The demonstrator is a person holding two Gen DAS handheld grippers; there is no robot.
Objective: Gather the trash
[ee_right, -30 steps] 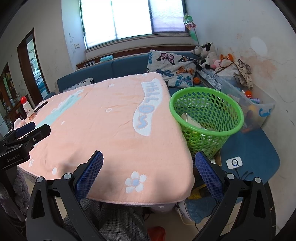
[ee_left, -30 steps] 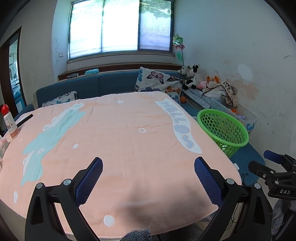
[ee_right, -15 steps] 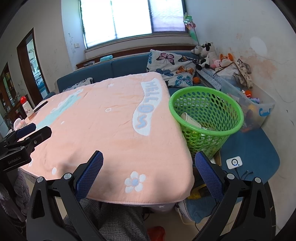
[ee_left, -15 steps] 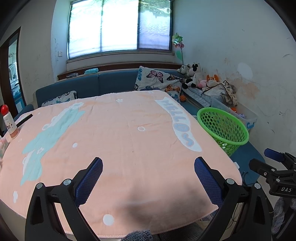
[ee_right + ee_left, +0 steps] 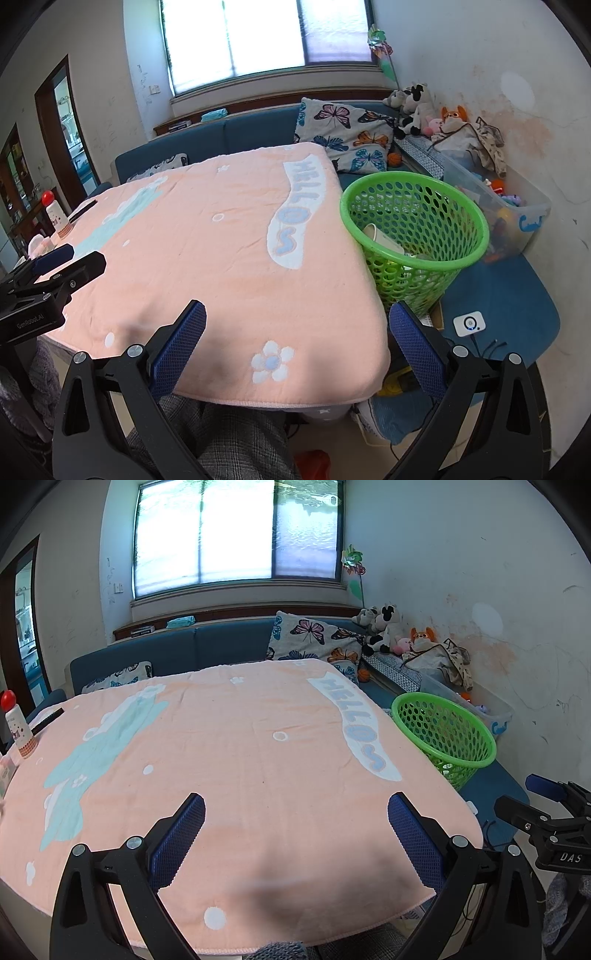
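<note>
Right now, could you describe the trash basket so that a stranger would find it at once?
Find the table under the pink cloth. At its right edge, on the blue seat, stands the green basket. Unlike the clear toy bin behind it, it is round and full of holes.

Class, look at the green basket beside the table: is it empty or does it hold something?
Not empty. The right wrist view shows a white cup lying inside the green basket.

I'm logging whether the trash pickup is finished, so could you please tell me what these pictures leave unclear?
- Green basket: right wrist view shows a white cup; anything below is screened by the mesh wall. In the left wrist view, its inside is hidden.
- Items beside the red-capped bottle: cut off by the left edge.
- Floor under the pink cloth: hidden.
</note>
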